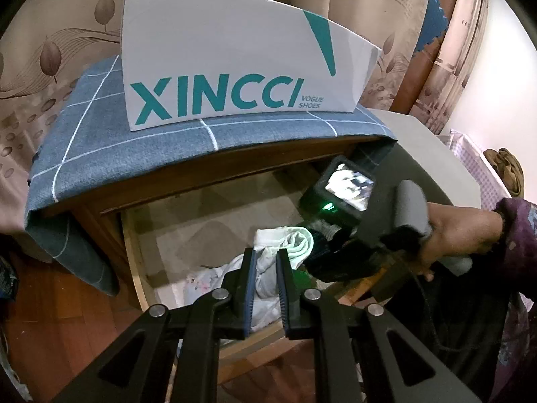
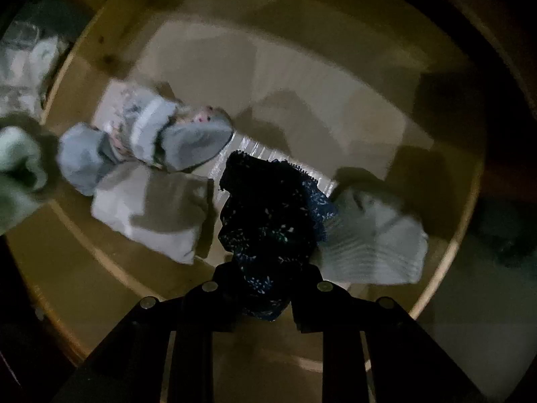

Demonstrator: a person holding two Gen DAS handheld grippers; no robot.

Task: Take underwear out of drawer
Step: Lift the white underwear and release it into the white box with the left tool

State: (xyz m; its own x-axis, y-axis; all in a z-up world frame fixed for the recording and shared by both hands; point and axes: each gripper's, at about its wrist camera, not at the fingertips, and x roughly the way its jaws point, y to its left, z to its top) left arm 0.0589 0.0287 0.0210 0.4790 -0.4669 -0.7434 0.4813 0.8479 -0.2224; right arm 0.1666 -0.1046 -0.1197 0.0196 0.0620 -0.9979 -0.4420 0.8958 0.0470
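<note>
One white box [image 1: 235, 63] printed "XINCCI VOGUE SHOES" is seen above the open drawer [image 1: 134, 252]. Dark patterned underwear [image 2: 268, 221] is clamped by the right gripper [image 2: 265, 288]; the left gripper [image 1: 266, 268] is held parted, gripping nothing.

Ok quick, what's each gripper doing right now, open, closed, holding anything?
Left gripper: open, nothing clamped, held above the open drawer.
Right gripper: closed on the dark patterned underwear.
</note>
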